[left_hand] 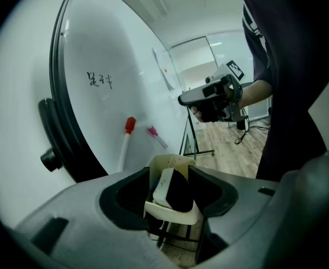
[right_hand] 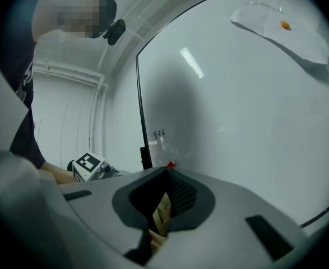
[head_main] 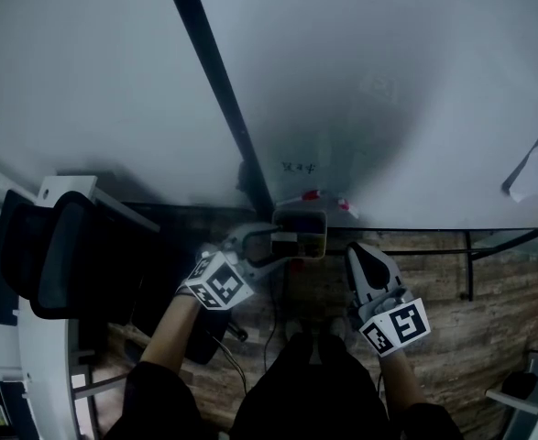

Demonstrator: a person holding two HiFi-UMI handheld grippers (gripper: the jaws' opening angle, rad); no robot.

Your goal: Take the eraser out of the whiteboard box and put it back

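Head view steeply downward, 2 gripper views close, whiteboard (head_main: 388, 81) shared

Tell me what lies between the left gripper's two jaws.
The cream whiteboard box, with the eraser standing inside it, lies between the left gripper's open jaws. The left gripper view shows it plainly.

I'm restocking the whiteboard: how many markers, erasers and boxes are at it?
Markers: 2, one red-capped, one pink-capped
Eraser: 1
Box: 1
Total: 4
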